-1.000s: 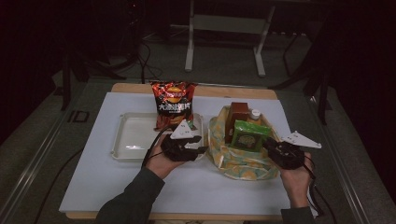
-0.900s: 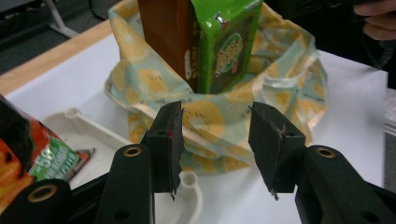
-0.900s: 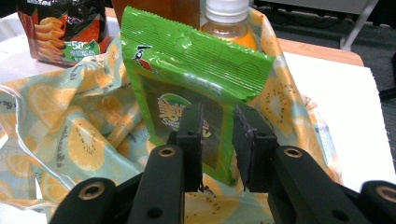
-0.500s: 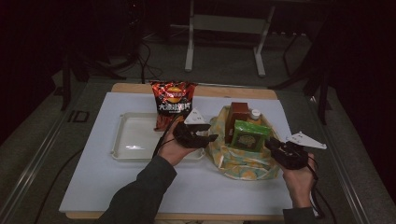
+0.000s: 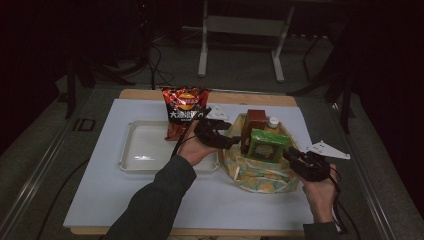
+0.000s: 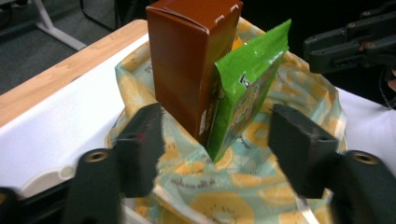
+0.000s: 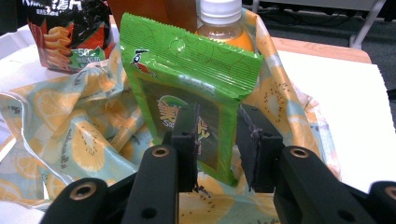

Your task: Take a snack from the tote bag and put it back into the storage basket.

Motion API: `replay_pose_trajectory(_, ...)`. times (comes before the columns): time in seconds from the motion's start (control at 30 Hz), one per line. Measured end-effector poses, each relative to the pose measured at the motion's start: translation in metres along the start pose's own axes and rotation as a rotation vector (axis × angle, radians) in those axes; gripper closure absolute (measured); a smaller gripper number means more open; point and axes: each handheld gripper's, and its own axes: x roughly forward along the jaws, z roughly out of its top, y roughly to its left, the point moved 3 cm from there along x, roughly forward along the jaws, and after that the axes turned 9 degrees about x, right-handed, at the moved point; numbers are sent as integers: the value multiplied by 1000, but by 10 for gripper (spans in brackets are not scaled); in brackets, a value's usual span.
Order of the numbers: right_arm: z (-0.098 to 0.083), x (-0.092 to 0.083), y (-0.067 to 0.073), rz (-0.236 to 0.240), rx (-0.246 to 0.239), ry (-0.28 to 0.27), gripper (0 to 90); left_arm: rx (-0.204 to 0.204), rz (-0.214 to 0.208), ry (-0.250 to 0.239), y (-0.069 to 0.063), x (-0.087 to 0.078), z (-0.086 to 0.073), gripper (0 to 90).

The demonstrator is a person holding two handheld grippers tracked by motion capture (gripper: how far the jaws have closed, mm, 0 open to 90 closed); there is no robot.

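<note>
On the table point(image 5: 125, 200) a soft bag point(image 5: 260, 175) printed with orange slices sits at about 3 o'clock from centre, its mouth open and its cloth slumped around the goods. Three things stand upright inside it: a brown carton point(image 5: 254, 127) at the 10 o'clock side of the bag, a bottle point(image 5: 273, 122) with a white cap at 12 o'clock just behind, and a green packet point(image 5: 267, 146) in front of both, leaning against the carton. In the left gripper view the carton point(image 6: 191, 65) and the green packet point(image 6: 245, 88) touch along one edge and rise well above the bag's rim point(image 6: 140, 84).

At 9 o'clock from the bag lies a shallow white tray point(image 5: 142, 150). A red crisp bag point(image 5: 184, 110) stands at the tray's 1 o'clock corner.

The left gripper point(image 5: 235, 142) is level at the bag's 9 o'clock edge. Its jaws have just been opening and stand wide apart, with the carton and packet beyond them and nothing pressed between the pads.

The right gripper point(image 5: 290, 155) sits at the bag's 4 o'clock rim. In the right gripper view its jaws have just been opening slightly and stand partly apart in front of the green packet point(image 7: 187, 79); I cannot tell whether the pads touch anything.
</note>
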Motion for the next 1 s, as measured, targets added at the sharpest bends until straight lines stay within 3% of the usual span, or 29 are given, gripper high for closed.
replay_pose_trajectory(0.17, 1, -1, 0, 11, 3, -4, 688, 26, -7, -12, 3, 6, 11, 286)
replay_pose_trajectory(0.43, 1, -4, 0, 21, 3, -10, 685, 57, 31, -36, 11, 14, 26, 279)
replay_pose_trajectory(0.6, 2, -8, -1, 34, 13, -25, 683, 71, 20, -35, 15, 27, 30, 247)
replay_pose_trajectory(0.83, 1, -8, 0, 51, 7, -9, 676, 74, -7, -57, 20, 45, 36, 223)
replay_pose_trajectory(1.0, 1, -9, -3, 57, 13, -7, 664, 53, -12, -75, 25, 53, 42, 204)
